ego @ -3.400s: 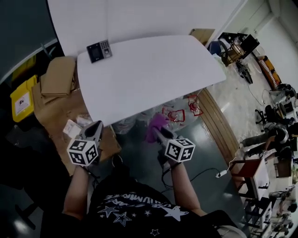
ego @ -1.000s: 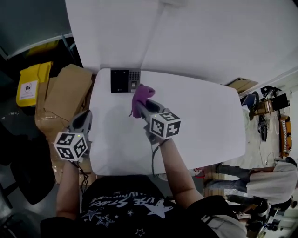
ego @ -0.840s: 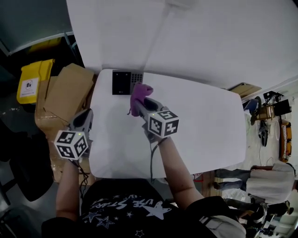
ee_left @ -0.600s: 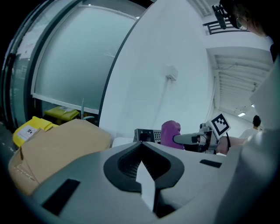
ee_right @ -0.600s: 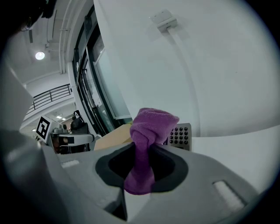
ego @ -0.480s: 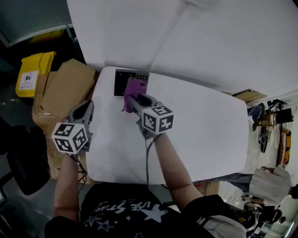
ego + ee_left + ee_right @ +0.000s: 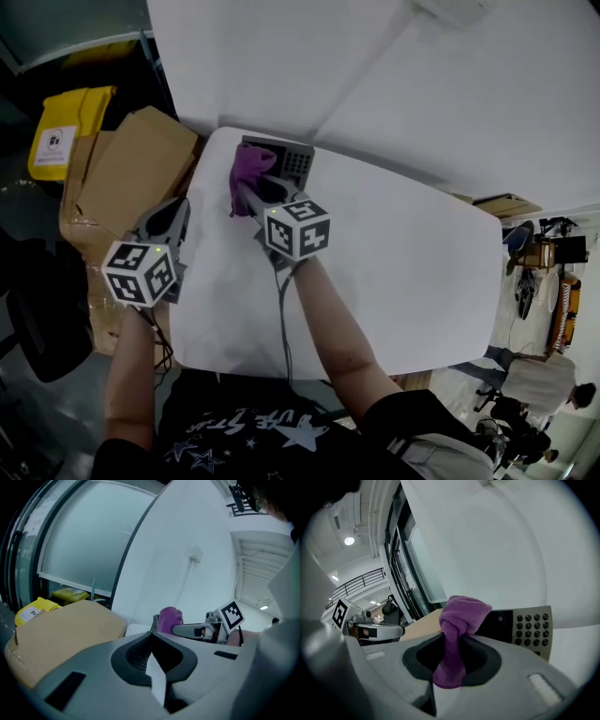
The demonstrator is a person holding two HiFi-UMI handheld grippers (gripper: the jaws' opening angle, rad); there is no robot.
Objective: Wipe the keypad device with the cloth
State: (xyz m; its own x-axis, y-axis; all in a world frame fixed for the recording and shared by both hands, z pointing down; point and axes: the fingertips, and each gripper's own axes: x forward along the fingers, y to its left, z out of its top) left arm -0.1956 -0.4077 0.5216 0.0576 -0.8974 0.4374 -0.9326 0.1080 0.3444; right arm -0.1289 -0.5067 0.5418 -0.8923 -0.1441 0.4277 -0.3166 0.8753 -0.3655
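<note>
The keypad device lies at the far left corner of the white table; it has a dark screen and a grey pad of buttons. My right gripper is shut on a purple cloth, and the bunched cloth hangs over the device's screen side, hiding part of it. Whether the cloth touches the device I cannot tell. My left gripper hovers at the table's left edge, shut and empty.
Cardboard boxes are stacked left of the table, with a yellow bin beyond them. A white wall rises right behind the table's far edge. A dark chair stands at lower left.
My right gripper has carried the purple cloth from below the table's near edge up and across to the keypad device. Over the last second it closed the gap and now covers the screen side.
</note>
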